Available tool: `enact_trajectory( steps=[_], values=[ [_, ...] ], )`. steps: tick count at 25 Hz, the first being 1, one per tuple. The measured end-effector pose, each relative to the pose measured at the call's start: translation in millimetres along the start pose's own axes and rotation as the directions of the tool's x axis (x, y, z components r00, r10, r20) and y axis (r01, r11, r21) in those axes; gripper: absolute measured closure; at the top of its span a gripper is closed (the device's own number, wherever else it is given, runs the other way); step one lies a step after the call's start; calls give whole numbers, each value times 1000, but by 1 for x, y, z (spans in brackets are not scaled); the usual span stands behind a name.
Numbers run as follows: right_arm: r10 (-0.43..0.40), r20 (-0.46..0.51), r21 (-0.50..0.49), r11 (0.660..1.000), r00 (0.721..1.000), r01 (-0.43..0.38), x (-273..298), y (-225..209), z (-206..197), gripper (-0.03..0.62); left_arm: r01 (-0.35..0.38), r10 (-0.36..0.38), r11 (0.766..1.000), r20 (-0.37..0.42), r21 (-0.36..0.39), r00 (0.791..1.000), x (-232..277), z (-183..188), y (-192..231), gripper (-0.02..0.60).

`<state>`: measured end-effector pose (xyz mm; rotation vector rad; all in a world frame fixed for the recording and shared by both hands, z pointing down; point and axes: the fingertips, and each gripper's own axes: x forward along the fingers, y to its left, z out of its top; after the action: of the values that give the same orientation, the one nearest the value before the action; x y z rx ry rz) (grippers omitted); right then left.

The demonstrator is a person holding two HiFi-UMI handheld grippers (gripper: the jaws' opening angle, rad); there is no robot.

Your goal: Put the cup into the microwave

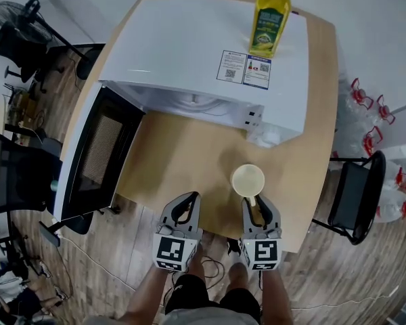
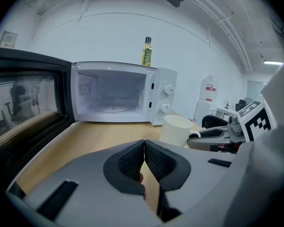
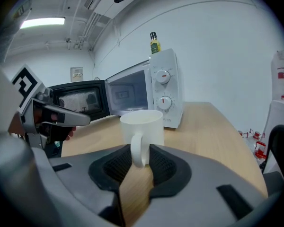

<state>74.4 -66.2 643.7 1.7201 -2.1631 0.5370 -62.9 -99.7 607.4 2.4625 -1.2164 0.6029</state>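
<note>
A white cup (image 1: 247, 179) stands upright on the wooden table (image 1: 183, 161), in front of the white microwave (image 1: 210, 46), whose door (image 1: 95, 154) hangs wide open to the left. The microwave cavity (image 2: 111, 96) is empty. My right gripper (image 3: 139, 157) is open at the table's near edge, with the cup's handle (image 3: 138, 148) between its pads. The cup (image 3: 142, 124) faces the microwave (image 3: 151, 86). My left gripper (image 2: 144, 148) is shut on nothing, pads meeting, to the left of the cup (image 2: 176, 130). In the head view it (image 1: 187, 198) sits beside the right gripper (image 1: 255, 202).
A yellow bottle (image 1: 269, 19) stands on top of the microwave near its right side. Black office chairs (image 1: 355, 195) stand right of the table and another (image 1: 13, 175) left of the open door. Bare wood lies between the cup and the cavity.
</note>
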Motion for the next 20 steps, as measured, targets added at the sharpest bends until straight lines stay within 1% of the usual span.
enact_trajectory(
  steps=[1,2,4,8,12,20],
  values=[
    [-7,1,-5,1000,1000,7,1,-1,0,495,-2,2,1000,0,-2,1000,1,0,1,557],
    [-10,2,-8,1000,1000,10,1,-1,0,514,-4,4,1000,0,-3,1000,2,0,2,557],
    [-8,2,-16,1000,1000,8,1,-1,0,537,-6,6,1000,-2,-7,1000,3,-4,2,557],
    [-2,0,-32,999,1000,2,1,-2,-1,542,-12,12,1000,-1,-10,1000,6,-2,2,557],
    [-2,20,-52,999,1000,3,0,-3,3,545,-16,16,1000,8,-10,1000,5,5,1,557],
    [6,55,-71,997,998,-2,0,-2,24,548,-40,40,999,32,-5,999,-4,18,7,557]
  ],
)
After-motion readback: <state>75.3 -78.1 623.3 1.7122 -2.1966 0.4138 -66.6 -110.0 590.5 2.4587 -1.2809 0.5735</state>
